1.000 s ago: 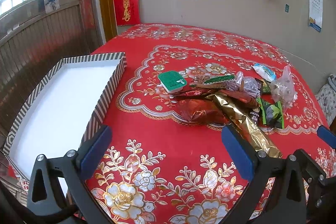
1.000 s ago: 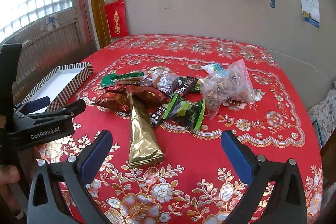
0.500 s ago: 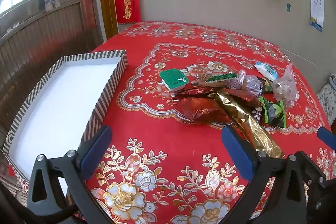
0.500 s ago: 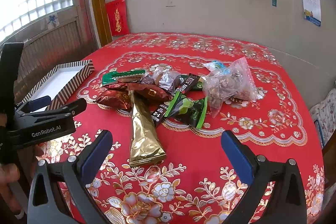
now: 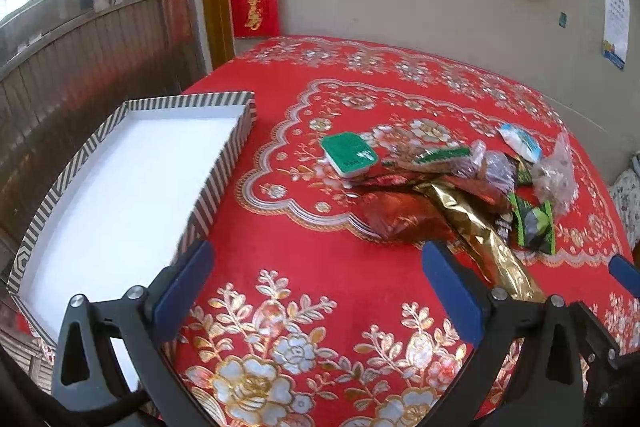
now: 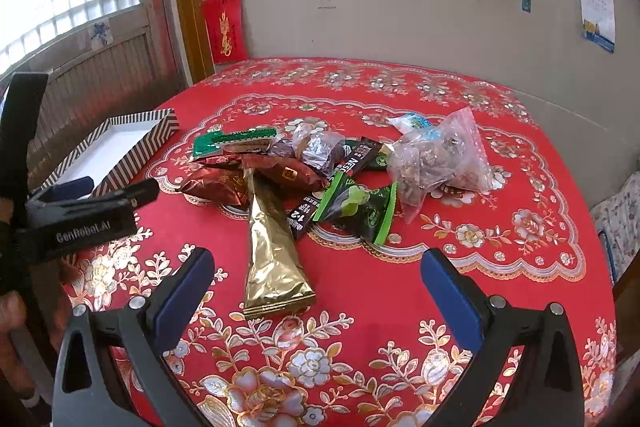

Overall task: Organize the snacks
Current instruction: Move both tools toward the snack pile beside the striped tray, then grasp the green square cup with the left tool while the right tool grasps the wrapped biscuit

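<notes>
Both grippers hover w/ jaws wide apart, nothing held: left gripper (image 5: 316, 291) faces bare red tablecloth (image 5: 304, 259) btwn striped tray (image 5: 224, 163) and snack pile. Right gripper (image 6: 316, 291) sits just short of gold foil packet (image 6: 272, 247), lying at pile's near edge.

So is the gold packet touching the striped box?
Apart. The right wrist view shows bare red cloth between the gold packet and the striped box.
</notes>
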`<state>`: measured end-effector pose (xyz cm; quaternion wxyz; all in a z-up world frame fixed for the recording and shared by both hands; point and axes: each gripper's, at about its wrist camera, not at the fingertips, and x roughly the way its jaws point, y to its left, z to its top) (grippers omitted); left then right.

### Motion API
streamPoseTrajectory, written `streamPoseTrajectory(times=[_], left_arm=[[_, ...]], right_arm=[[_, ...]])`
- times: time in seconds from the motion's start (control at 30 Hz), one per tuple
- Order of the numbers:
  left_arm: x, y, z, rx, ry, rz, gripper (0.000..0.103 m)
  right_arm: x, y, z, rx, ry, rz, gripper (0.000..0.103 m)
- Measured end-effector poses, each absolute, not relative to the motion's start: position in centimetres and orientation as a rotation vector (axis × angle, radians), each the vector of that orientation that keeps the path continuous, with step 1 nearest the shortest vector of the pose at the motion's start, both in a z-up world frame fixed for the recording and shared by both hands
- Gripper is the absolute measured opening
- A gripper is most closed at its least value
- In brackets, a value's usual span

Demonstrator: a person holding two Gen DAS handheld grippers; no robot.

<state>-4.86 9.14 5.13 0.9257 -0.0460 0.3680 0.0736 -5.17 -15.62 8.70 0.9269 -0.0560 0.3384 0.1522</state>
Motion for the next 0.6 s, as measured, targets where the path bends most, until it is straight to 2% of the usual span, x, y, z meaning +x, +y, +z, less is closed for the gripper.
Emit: streamPoseTrajectory(times=[0.6], left_arm=[[-2.0,9.3,5.9,-0.104,0.772,0.172,0.103]], right_arm=[[-4.1,-15.4,8.1,-0.105,0.721,0.337,0.103]])
